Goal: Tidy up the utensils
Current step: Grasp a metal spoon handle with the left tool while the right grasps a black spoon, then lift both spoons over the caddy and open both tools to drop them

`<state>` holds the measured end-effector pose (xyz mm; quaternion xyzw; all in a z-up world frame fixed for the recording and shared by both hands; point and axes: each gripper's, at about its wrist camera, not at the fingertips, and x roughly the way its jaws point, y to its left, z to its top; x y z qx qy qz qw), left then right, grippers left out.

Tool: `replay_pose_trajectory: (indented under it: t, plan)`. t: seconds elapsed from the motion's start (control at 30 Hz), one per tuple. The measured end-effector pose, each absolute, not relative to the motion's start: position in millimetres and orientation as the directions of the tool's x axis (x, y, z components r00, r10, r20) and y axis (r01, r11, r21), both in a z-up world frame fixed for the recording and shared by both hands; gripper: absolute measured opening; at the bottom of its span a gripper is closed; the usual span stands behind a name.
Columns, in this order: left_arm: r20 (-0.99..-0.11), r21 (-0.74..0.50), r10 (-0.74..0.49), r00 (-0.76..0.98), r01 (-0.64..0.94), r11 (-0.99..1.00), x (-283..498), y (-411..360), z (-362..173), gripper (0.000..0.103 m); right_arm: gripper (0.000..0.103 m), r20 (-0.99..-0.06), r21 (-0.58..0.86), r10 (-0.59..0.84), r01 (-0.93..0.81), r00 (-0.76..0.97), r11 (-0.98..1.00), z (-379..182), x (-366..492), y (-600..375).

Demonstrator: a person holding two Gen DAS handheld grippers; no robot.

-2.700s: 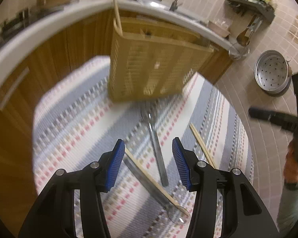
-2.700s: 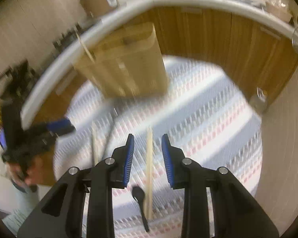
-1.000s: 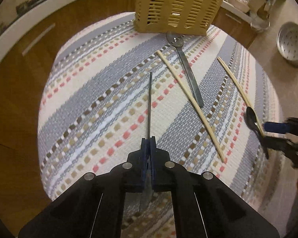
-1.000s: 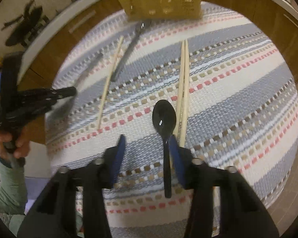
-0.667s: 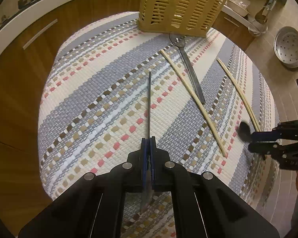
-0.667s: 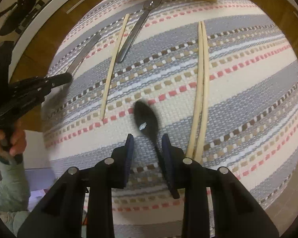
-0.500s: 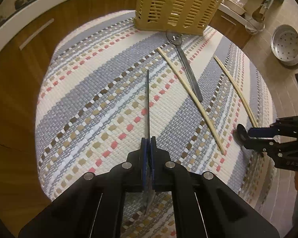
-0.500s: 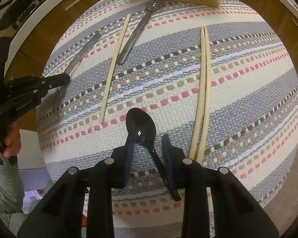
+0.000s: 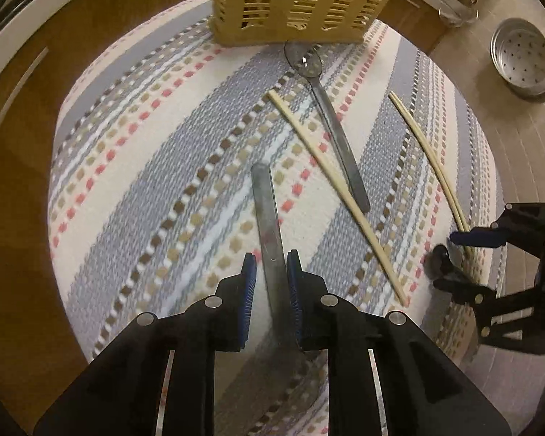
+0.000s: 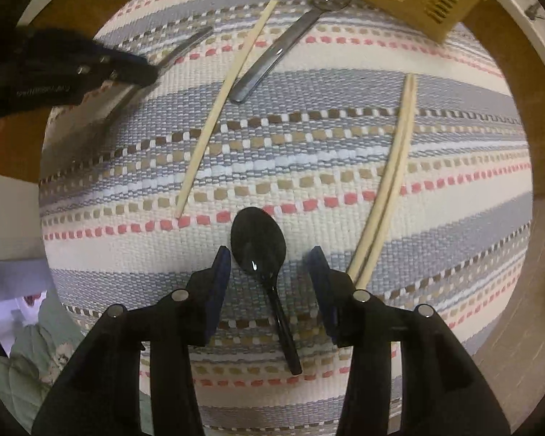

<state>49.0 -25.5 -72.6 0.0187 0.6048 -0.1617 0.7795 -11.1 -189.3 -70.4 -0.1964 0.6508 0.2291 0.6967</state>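
Observation:
A flat steel utensil (image 9: 269, 218) lies on the striped mat (image 9: 156, 189), its near end running between the blue pads of my left gripper (image 9: 271, 283). The jaws are opening and the pads stand just off it. In the right wrist view that left gripper (image 10: 141, 72) sits at the upper left over the same steel utensil (image 10: 185, 49). A black spoon (image 10: 258, 245) rests on the mat between the pads of my right gripper (image 10: 270, 274). Its jaws are opening too, with a gap on either side. The right gripper (image 9: 450, 254) shows at the right edge of the left wrist view.
A yellow slotted basket (image 9: 301, 3) stands at the mat's far edge. A steel spoon (image 9: 332, 127), a single chopstick (image 9: 330, 189) and a chopstick pair (image 9: 428, 160) lie on the mat. A perforated metal pot (image 9: 523, 58) sits on the tiled floor. Wooden cabinets surround the mat.
The steel utensil, held on edge in the shut left jaws, now lies flat with the jaws parted. The right jaws have widened around the black spoon.

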Motion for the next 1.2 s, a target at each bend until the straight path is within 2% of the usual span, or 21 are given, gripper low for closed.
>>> replay_pose_trajectory:
  t: [0.1,0.23,0.33,0.37,0.4,0.43,0.57,0.67,0.77,0.93,1.13,1.2]
  plan:
    - [-0.954,-0.158,-0.218,0.205,0.277,0.948,58.3,-31.3,-72.8,0.017,0.041,-0.998,0.004,0.044,-0.603,0.051,0.797,-71.9,-9.4,-179.8]
    - [-0.957,-0.145,-0.206,0.202,0.282,0.948,59.8,-38.0,-73.2,0.022,0.041,-0.997,0.0,0.045,-0.607,0.06,0.795,-73.7,-9.3,-176.2]
    - [-0.959,-0.106,-0.174,0.223,0.289,0.951,56.8,-44.6,-74.3,0.022,0.032,-0.996,-0.003,0.052,-0.611,0.071,0.791,-69.7,-19.6,-171.8]
    - [-0.961,-0.077,-0.149,0.233,0.294,0.953,56.3,-48.7,-74.8,0.019,0.027,-0.996,-0.003,0.055,-0.616,0.075,0.788,-69.2,-21.5,-170.5]
    - [-0.962,-0.046,-0.121,0.245,0.294,0.955,56.2,-50.4,-75.1,0.011,0.026,-0.995,-0.009,0.053,-0.619,0.082,0.785,-69.0,-29.9,-174.7]
    - [-0.962,-0.039,-0.115,0.249,0.29,0.956,55.7,-55.9,-76.3,0.01,0.026,-0.994,-0.017,0.051,-0.62,0.092,0.784,-68.9,-32.9,-173.4]
    - [-0.948,-0.056,-0.138,0.287,0.275,0.96,51.5,-54.4,-74.4,0.01,0.025,-0.988,0.003,0.096,-0.607,0.121,0.795,-65.8,-40.2,-177.1]
    - [-0.911,-0.116,-0.204,0.359,0.253,0.961,46.8,-46.0,-60.5,0.01,0.025,-0.966,0.071,0.204,-0.592,0.16,0.803,-44.6,-51.4,-196.3]
    - [-0.847,-0.157,-0.258,0.464,0.244,0.957,39.2,-40.0,-33.3,0.01,0.025,-0.92,0.125,0.311,-0.574,0.237,0.809,-16.2,-57.0,-210.3]
    - [-0.717,-0.183,-0.292,0.633,0.233,0.955,26.8,-35.7,15.3,0.01,0.025,-0.783,0.224,0.483,-0.547,0.392,0.806,40.8,-57.7,-237.3]
    - [-0.503,-0.174,-0.292,0.813,0.235,0.956,25.4,-33.6,82.2,0.01,0.025,-0.607,0.268,0.568,-0.53,0.556,0.805,107.3,-22.6,-254.6]
    - [-0.406,-0.201,-0.31,0.86,0.247,0.948,34.9,-32.4,104.5,0.01,0.025,-0.545,0.288,0.586,-0.522,0.6,0.803,123.7,-5.6,-262.9]
